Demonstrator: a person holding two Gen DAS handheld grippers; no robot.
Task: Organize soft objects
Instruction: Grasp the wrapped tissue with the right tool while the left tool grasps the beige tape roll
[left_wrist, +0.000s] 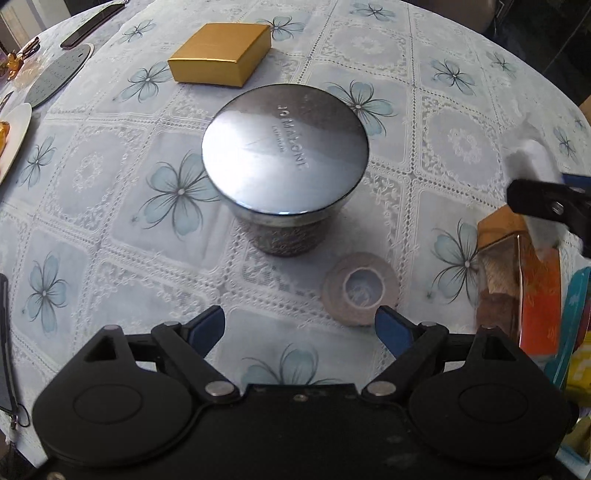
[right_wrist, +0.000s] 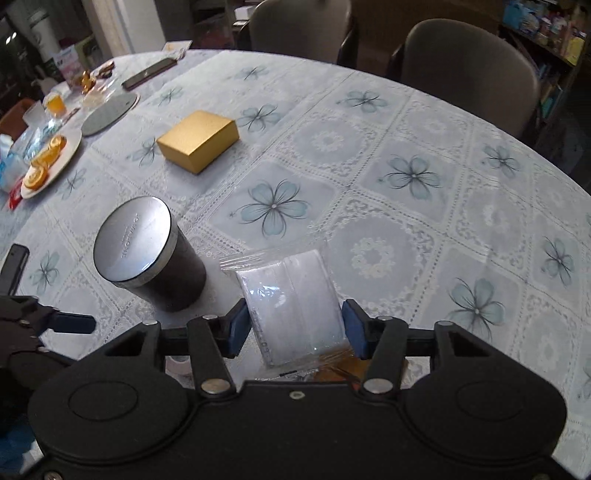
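My right gripper is shut on a white soft pack in clear plastic wrap and holds it above the table. In the left wrist view that gripper and the blurred white pack show at the far right. My left gripper is open and empty, low over the tablecloth. A beige bandage roll lies just beyond its right fingertip. A dark round tin with a silver lid stands ahead of it and also shows in the right wrist view.
A gold box lies farther back. A clear container with orange contents stands at the right. A plate of orange slices, a grey mat and a phone are far left. Chairs stand behind the table.
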